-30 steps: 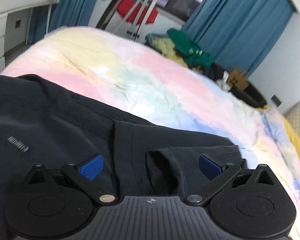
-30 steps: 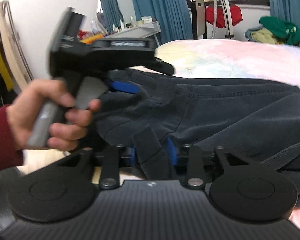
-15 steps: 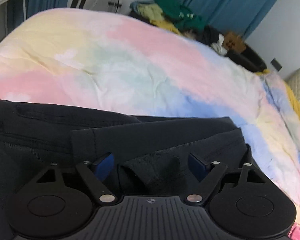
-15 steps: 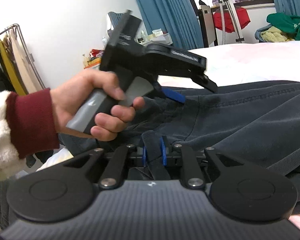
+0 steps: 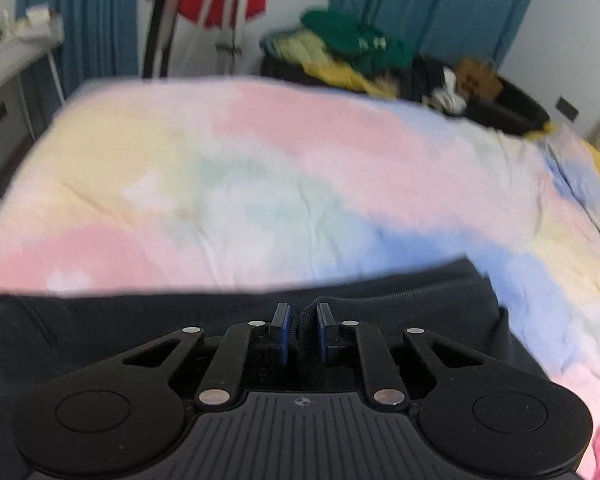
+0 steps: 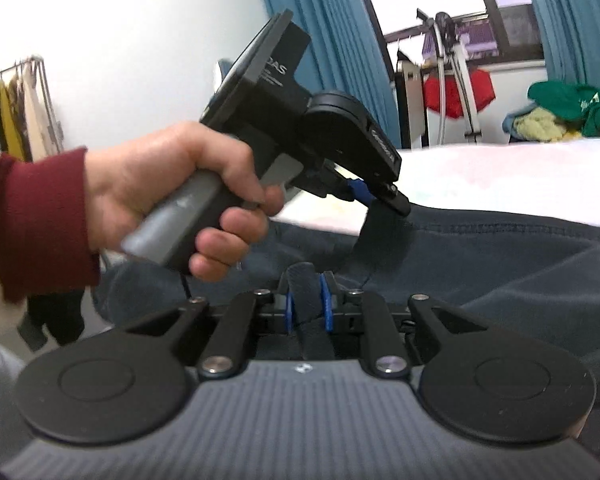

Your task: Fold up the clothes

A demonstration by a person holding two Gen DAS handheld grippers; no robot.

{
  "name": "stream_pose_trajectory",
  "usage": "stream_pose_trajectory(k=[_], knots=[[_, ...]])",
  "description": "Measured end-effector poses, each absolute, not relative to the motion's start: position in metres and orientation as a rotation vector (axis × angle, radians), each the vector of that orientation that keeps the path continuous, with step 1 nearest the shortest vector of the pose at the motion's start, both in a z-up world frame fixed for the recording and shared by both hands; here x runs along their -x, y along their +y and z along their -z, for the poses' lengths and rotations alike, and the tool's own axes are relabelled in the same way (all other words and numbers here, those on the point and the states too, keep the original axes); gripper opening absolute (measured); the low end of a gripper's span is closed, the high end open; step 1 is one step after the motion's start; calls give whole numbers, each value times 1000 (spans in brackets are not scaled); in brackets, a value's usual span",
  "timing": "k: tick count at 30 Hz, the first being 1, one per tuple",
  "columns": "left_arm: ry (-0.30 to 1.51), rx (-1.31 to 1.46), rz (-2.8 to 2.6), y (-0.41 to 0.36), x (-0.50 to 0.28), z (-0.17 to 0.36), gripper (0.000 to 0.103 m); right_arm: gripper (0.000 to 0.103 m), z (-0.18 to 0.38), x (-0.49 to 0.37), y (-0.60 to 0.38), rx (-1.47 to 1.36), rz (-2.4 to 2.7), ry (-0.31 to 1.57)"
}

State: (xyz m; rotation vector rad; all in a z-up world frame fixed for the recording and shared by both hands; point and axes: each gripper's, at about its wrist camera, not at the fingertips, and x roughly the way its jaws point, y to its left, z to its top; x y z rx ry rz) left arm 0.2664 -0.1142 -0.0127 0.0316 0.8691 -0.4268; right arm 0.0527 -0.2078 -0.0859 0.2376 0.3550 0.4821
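Now both grippers have a pinch on the dark garment [image 5: 380, 312] at the near edge of the bed [image 5: 260, 184].

A second ago the left gripper [image 5: 299, 330] stood wide open over the cloth; in the left wrist view its jaws are closing, blue pads [image 5: 281, 332] pressed on a raised ridge of fabric at lower centre. The right gripper [image 6: 307, 304] was already clenched on a fold at lower centre of its own view and has kept it. The left hand [image 6: 172, 200], in a dark red cuff, fills the middle left of the right wrist view, and its gripper nips the cloth at centre right. The garment lies across the lower frame on the pastel bedcover. With two corners taken, lifting and folding over looks like the next step.
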Motion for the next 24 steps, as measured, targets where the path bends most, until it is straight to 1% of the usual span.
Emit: stream_pose_trajectory(k=[2,5,7,10,11,12,13,14,15,16,17,20,21,22,23,24], knots=[[862,-61,404,-118,-276,19,15,17,90,-66,-200,-266,-500,363],[915,-87,380,-120,-290,48,16,17,109,-83,-185,-216,-488,460],[910,-90,373,-120,-290,59,21,17,121,-88,-181,-190,-491,501],[894,-65,361,-115,-285,59,32,18,129,-92,-180,-190,-511,502],[896,-49,356,-112,-283,55,36,18,130,-93,-180,-192,-515,502],[887,-39,347,-109,-280,49,42,18,131,-94,-181,-193,-515,499],[867,-37,333,-106,-277,40,45,18,131,-95,-181,-193,-515,496],[845,-34,319,-103,-272,30,53,19,129,-95,-182,-192,-514,493],[823,-27,304,-100,-266,19,65,19,128,-94,-183,-192,-512,491],[806,-20,288,-98,-257,8,73,19,127,-94,-183,-192,-511,488],[789,-21,270,-96,-248,-3,84,19,126,-93,-184,-196,-508,487],[752,-34,226,-94,-214,-36,87,23,123,-91,-188,-208,-501,482],[744,-38,223,-94,-199,-48,89,29,120,-89,-189,-218,-496,477],[733,-38,229,-94,-181,-60,90,47,118,-87,-191,-230,-491,474],[716,-41,235,-94,-164,-72,91,60,117,-87,-192,-248,-487,472],[696,-47,245,-95,-144,-86,95,84,117,-86,-194,-265,-482,471]])
